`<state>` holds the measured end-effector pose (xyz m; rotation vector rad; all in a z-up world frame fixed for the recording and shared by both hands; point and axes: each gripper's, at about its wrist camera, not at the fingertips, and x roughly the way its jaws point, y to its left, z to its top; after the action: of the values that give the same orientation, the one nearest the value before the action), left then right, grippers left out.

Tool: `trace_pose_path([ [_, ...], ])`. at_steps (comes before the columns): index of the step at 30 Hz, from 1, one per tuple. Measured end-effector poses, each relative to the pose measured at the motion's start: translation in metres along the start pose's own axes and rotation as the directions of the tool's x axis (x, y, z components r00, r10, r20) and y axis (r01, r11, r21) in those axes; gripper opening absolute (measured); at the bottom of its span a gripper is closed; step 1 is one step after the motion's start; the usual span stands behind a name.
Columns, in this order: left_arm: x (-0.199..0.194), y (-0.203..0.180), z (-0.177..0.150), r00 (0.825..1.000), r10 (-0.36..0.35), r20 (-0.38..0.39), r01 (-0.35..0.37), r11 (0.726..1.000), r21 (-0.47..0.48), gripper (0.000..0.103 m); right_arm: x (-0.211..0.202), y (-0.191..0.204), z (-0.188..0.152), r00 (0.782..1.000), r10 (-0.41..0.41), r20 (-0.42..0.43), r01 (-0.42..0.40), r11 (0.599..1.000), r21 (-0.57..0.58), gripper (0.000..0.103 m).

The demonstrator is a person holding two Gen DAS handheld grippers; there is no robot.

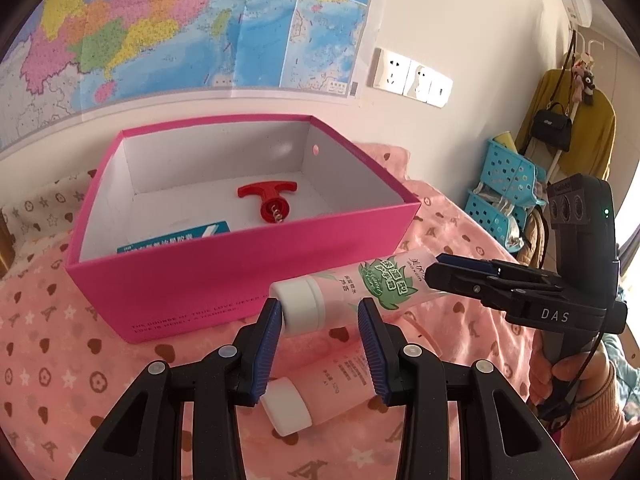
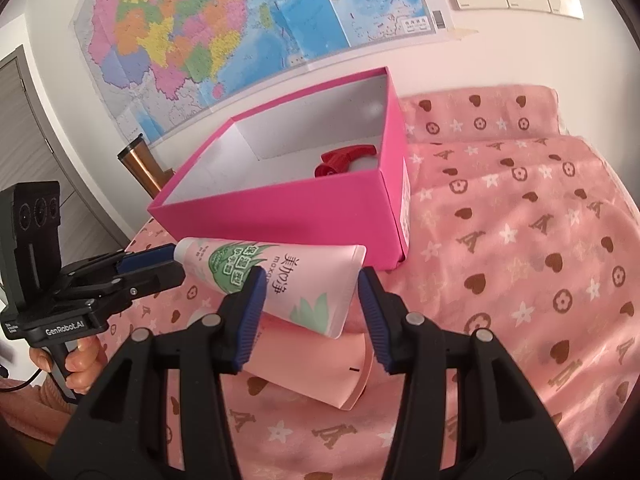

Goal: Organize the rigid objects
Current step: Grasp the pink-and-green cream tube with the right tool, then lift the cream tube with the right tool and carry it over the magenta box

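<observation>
A pink tube with green leaf print [image 1: 372, 286] [image 2: 288, 280] hangs level just in front of the open pink box [image 1: 248, 264] [image 2: 280, 216]. My left gripper [image 1: 319, 306] [image 2: 176, 263] is shut on its white cap [image 1: 300, 308]. My right gripper [image 2: 311, 276] [image 1: 434, 267] is shut on its flat crimped end. A second pink tube [image 1: 320, 380] [image 2: 320, 368] lies on the bedspread under the held one. Inside the box are a red corkscrew [image 1: 268, 200] [image 2: 344, 158] and a teal packet [image 1: 176, 238].
Everything sits on a pink patterned bedspread [image 2: 520, 240] against a wall with a map [image 1: 160, 28] and sockets [image 1: 412, 76]. Blue baskets [image 1: 504, 192] and a rack with a yellow coat stand to the right. A copper mug [image 2: 140, 164] stands left of the box.
</observation>
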<state>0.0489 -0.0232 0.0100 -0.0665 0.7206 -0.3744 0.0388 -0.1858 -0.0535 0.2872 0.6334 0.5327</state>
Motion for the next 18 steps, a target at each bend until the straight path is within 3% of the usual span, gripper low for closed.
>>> trace_pose_path([
  [18, -0.0080, -0.0037, 0.0084, 0.999, 0.001, 0.039, -0.002, 1.000, 0.014, 0.039, -0.0096, 0.0053, 0.0080, 1.000, -0.002, 0.028, 0.003, 1.000, -0.019, 0.050],
])
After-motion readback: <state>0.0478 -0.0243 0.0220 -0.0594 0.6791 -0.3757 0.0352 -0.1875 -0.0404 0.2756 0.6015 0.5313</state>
